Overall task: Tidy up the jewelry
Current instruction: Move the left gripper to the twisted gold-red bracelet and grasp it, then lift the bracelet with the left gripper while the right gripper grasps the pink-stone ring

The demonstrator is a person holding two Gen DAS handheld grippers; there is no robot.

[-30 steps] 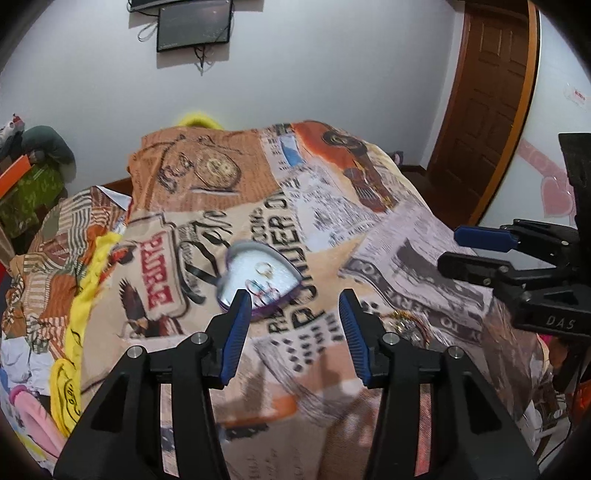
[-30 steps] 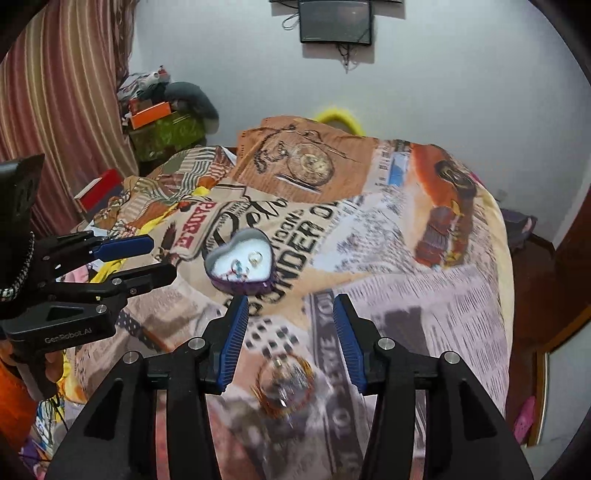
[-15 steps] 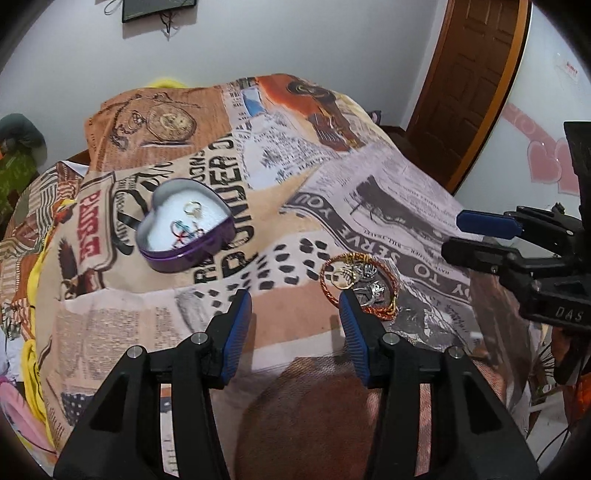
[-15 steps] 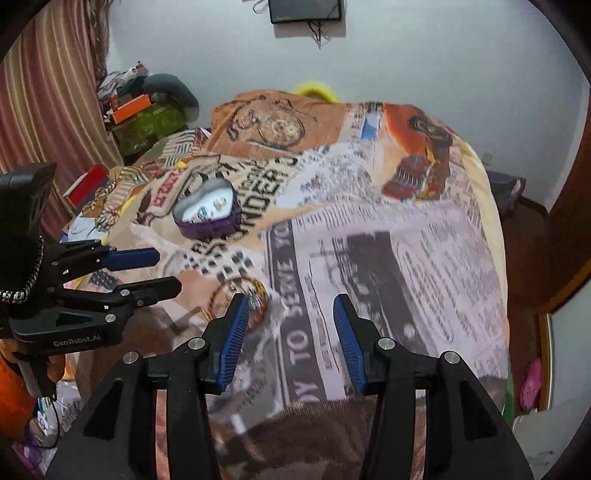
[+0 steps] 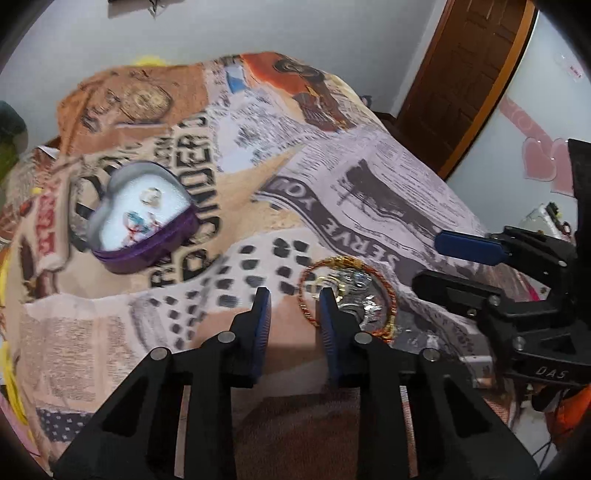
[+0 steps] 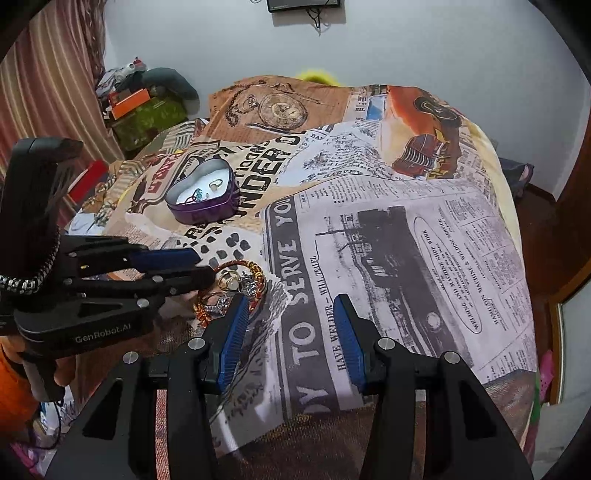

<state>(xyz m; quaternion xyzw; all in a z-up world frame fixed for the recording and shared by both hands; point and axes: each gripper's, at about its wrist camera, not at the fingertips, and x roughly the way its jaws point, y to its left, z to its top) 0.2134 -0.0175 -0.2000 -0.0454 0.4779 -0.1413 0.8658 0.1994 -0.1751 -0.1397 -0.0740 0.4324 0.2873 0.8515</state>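
A pile of rings inside an orange-and-gold bangle (image 5: 347,291) lies on the printed bedspread (image 5: 369,192). My left gripper (image 5: 295,306) hovers at the pile's left edge. Its jaws are closing, and the pads press on nothing; the bangle's left arc shows just past the tips. From the right wrist view the left gripper (image 6: 205,266) reaches in over the pile (image 6: 236,284). My right gripper (image 6: 291,314) stands open over bare bedspread, just right of the pile, and empty. An open purple heart-shaped tin (image 5: 144,221) holding a few rings sits farther back on the left (image 6: 203,195).
The bedspread falls away at the bed's right edge toward a wooden door (image 5: 465,74). Clutter of boxes and bags (image 6: 147,107) is stacked by the striped curtain (image 6: 48,85) at the back left. A wall screen (image 6: 306,4) hangs above the bed's head.
Both grippers have sunk toward the bedspread. The ring pile now lies at the left gripper's tips, and the left jaws have narrowed. The right jaws keep the same width.
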